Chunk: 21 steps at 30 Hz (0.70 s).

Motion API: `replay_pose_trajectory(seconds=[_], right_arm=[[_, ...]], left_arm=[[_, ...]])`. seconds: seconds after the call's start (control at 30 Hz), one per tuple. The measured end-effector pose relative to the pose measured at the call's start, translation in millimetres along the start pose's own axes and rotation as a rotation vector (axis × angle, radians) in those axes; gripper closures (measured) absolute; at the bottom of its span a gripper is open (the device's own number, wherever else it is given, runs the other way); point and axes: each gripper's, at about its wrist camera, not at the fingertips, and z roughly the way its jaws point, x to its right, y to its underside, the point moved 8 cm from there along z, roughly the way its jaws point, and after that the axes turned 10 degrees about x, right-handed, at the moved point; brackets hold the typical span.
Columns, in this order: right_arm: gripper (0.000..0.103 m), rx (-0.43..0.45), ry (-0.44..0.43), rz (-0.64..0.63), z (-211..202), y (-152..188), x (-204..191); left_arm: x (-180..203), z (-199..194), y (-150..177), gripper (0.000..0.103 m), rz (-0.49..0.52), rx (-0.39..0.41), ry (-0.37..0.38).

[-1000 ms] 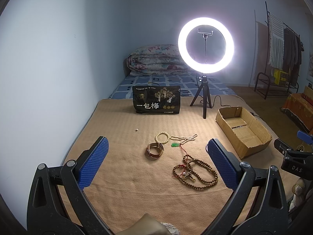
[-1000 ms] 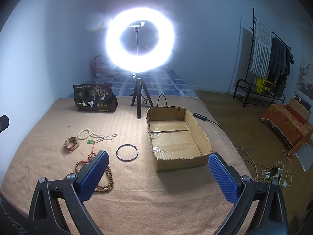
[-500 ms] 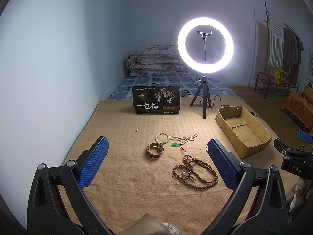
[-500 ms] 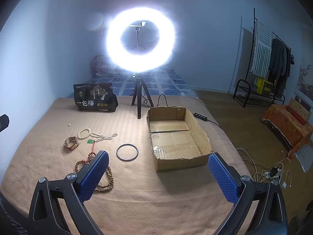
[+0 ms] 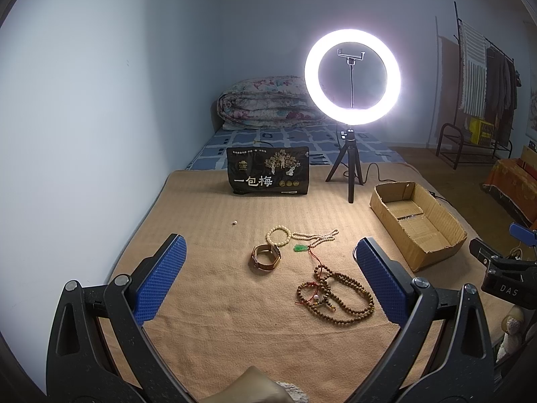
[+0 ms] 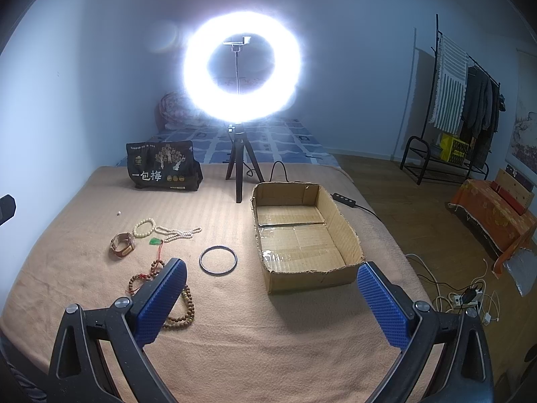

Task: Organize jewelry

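Note:
Jewelry lies on a tan blanket (image 5: pixel 214 302): a brown watch (image 5: pixel 265 257), a cream bead bracelet (image 5: pixel 278 235), a cream necklace (image 5: pixel 315 236) with a green pendant (image 5: pixel 299 248), brown wooden beads (image 5: pixel 339 294) and a dark bangle (image 6: pixel 218 259). An open, empty cardboard box (image 6: pixel 302 235) stands to their right; it also shows in the left wrist view (image 5: pixel 416 221). My left gripper (image 5: pixel 268 275) is open and empty, held above the blanket short of the watch and beads. My right gripper (image 6: pixel 272 299) is open and empty, short of the bangle and the box.
A lit ring light on a tripod (image 5: pixel 351 77) stands behind the jewelry. A black printed bag (image 5: pixel 267 175) stands at the back. A tiny loose bead (image 5: pixel 235 223) lies at the left. A folded quilt (image 5: pixel 268 100) is on the bed. Cables (image 6: pixel 470 295) lie on the floor at the right.

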Motion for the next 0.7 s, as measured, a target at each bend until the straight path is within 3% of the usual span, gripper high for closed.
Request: replay_pose_trajectory(seconds=[0.7], right_arm=[[0.0, -0.015, -0.009, -0.008, 4, 4, -2]], left_arm=[[-4, 13, 7, 0.0, 0.004, -0.03, -0.015]])
